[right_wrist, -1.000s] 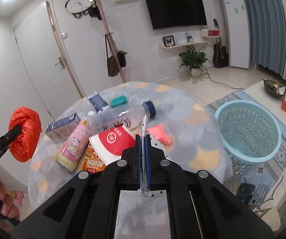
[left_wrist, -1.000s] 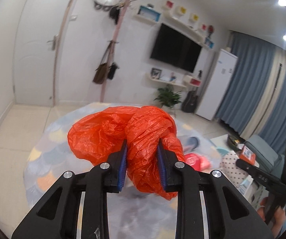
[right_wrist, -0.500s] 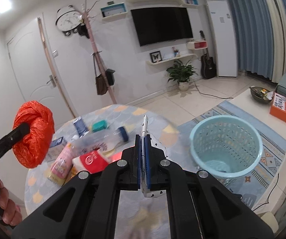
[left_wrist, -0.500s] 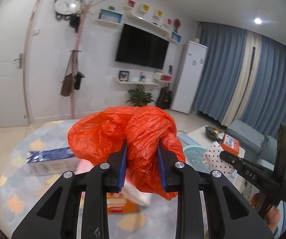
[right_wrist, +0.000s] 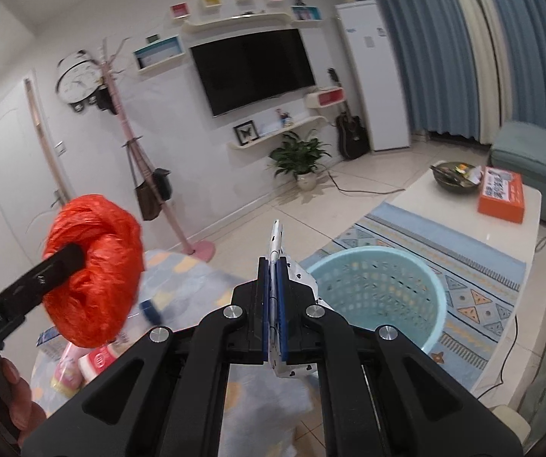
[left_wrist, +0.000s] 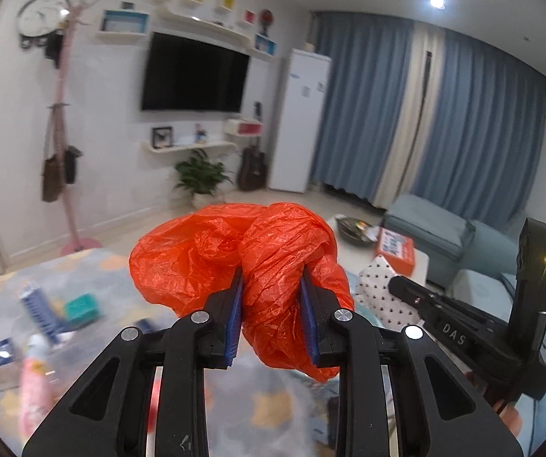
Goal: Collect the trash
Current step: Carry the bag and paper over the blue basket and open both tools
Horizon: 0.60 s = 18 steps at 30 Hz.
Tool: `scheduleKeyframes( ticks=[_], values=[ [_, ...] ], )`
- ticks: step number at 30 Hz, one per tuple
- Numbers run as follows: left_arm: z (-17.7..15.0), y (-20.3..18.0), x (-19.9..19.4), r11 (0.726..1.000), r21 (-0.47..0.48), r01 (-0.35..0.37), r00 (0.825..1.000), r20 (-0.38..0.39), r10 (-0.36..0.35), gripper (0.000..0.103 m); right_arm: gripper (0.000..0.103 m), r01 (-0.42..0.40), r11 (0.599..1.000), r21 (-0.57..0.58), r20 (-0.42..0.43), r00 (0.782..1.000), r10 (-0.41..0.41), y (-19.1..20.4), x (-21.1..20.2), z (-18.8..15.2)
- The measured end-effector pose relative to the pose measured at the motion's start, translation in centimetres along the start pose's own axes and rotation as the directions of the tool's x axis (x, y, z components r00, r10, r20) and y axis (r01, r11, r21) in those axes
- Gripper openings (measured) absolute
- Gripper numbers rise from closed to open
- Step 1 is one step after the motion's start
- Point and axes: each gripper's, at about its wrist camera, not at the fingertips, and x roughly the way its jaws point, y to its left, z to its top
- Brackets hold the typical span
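- Bag [left_wrist: 273,266], crumpled and orange, fills the frame centre of the left view, pinched by the left gripper [left_wrist: 271,321].
- The right view alone shows the right gripper [right_wrist: 271,312] pressed onto a flat white wrapper [right_wrist: 276,243], with the basket [right_wrist: 379,293] right of centre.
- Table [left_wrist: 2,293], lower left, carries blurred packages.
- TV [right_wrist: 253,68] hangs upper centre; curtains [right_wrist: 463,38] upper right.

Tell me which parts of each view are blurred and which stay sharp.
Left wrist view: the orange bag and left hand-held gripper are sharp; the table items are smeared. Right wrist view: right hand-held gripper sharp, bag edge and tabletop blurred.
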Motion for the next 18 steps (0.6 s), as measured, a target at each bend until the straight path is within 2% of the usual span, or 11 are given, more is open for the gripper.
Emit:
scheduleKeyframes(
  ticks=[6,9,13,18],
  values=[
    [-0.3,-2.3,7.0,0.999,0.011,0.051,0.994,-0.101,-0.049,0.025,0.002,0.046,0.996,0.077,-0.037,0.998,-0.044,-4.8,2.6,0.0],
    [-1.0,-2.6,10.5,0.998,-0.006,0.065,0.984,-0.167,-0.065,0.025,0.002,0.058,0.991,0.119,-0.071,0.996,-0.050,-7.1,4.2,-0.5],
    [-2.3,-2.2,14.9,0.995,-0.052,0.083,0.962,-0.257,-0.094,0.025,0.002,0.084,0.984,0.160,-0.116,0.991,-0.065,-9.2,6.6,-0.9],
    [-3.4,-2.1,18.0,0.998,-0.031,0.058,0.948,-0.311,-0.065,0.026,0.002,0.124,0.974,0.191,-0.175,0.980,-0.090,-11.0,9.2,-1.7]
  ],
)
